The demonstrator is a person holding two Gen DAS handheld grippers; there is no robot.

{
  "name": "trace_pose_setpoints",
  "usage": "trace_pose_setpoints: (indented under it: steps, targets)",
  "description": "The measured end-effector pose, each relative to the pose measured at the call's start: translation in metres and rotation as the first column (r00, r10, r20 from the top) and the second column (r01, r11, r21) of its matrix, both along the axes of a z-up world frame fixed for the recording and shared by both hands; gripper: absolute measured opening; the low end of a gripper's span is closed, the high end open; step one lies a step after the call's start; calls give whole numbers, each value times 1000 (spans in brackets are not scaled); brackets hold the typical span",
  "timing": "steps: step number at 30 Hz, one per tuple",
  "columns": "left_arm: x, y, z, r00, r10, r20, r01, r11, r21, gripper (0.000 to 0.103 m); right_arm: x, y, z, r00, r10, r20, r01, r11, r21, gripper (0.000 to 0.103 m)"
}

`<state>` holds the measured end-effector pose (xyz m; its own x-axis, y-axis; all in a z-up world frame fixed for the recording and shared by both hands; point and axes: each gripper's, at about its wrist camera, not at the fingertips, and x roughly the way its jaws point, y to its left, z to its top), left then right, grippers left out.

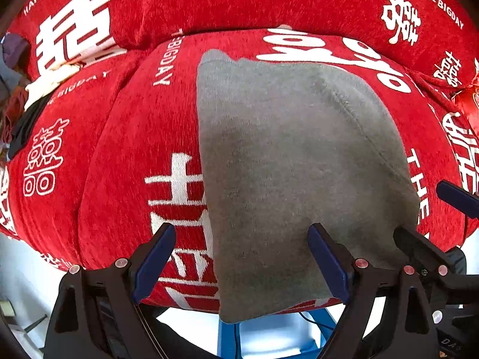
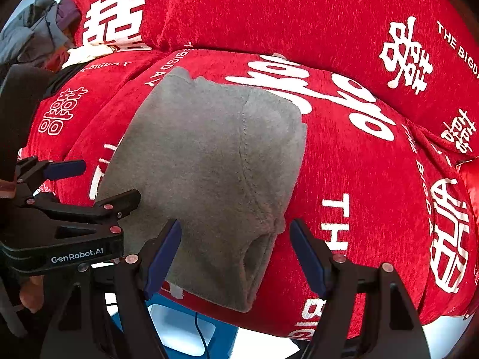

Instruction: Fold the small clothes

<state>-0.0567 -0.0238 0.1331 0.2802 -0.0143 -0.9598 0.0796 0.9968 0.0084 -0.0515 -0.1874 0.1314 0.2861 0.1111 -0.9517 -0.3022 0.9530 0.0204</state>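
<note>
A small grey fleece garment (image 1: 287,161) lies folded on a red sofa cushion; it also shows in the right wrist view (image 2: 209,173). Its near edge hangs over the cushion's front. My left gripper (image 1: 242,266) is open over the garment's near left part, empty. My right gripper (image 2: 236,260) is open over the garment's near right corner, empty. In the left wrist view the right gripper's fingers (image 1: 419,248) are at the garment's right edge. In the right wrist view the left gripper (image 2: 89,185) is open at the garment's left edge.
The red sofa (image 1: 125,149) has white printed characters and a back cushion (image 2: 299,15) behind. A pile of clothes (image 2: 39,36) lies at the far left. A blue stool (image 1: 269,335) with a cable stands below the cushion's front edge.
</note>
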Motion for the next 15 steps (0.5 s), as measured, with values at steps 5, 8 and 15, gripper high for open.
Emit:
trace_pose_setpoints:
  steps: [5,8,15]
  targets:
    - [-2,4,2,998,43,35,-44,999,16,90,1,-1,-1,1000,2,-4,-2,1000,-3,78]
    - [-4,7,3,998,54,41,-56,998,37,90,1,0,-1,1000,1,-4,-1,1000,-6,78]
    - [-3,15,3,995,88,42,-89,996,30,90,1,0,-2,1000,4,-8,-4,1000,-9,78]
